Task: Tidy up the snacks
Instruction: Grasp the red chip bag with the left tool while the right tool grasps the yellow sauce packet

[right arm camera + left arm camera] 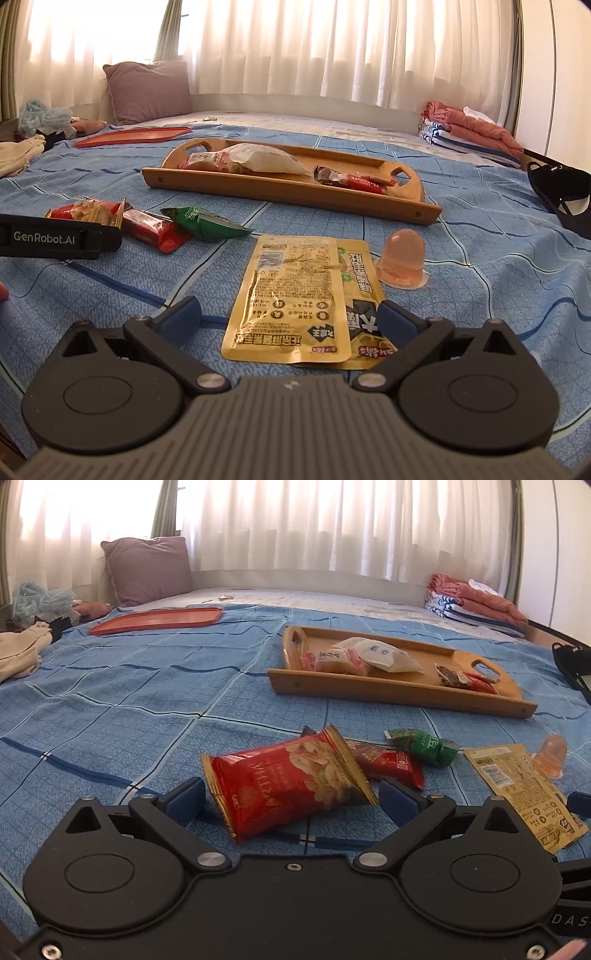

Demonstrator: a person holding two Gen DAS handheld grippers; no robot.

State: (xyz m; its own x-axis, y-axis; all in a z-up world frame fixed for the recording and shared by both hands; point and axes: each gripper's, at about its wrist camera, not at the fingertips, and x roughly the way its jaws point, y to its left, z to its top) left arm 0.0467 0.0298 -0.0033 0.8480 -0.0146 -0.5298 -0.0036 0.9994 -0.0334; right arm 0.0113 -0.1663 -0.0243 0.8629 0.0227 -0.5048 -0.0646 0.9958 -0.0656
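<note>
My left gripper (291, 797) is open, its jaws on either side of a red snack bag (288, 779) lying on the blue bedspread. Behind the bag lie a small red packet (388, 762) and a green packet (424, 744). My right gripper (290, 317) is open around the near end of two overlapping yellow pouches (295, 291). A pink jelly cup (402, 258) stands just right of them. A wooden tray (369, 206) farther back holds a white bag (258, 160), pink-wrapped snacks and a red-brown wrapper (354, 179).
An orange tray (155, 620) lies far left on the bed. A purple pillow (147, 568) leans at the back. Folded towels (476, 602) sit back right, a black strap item (561, 192) at right, and beige cloth (18, 650) at left.
</note>
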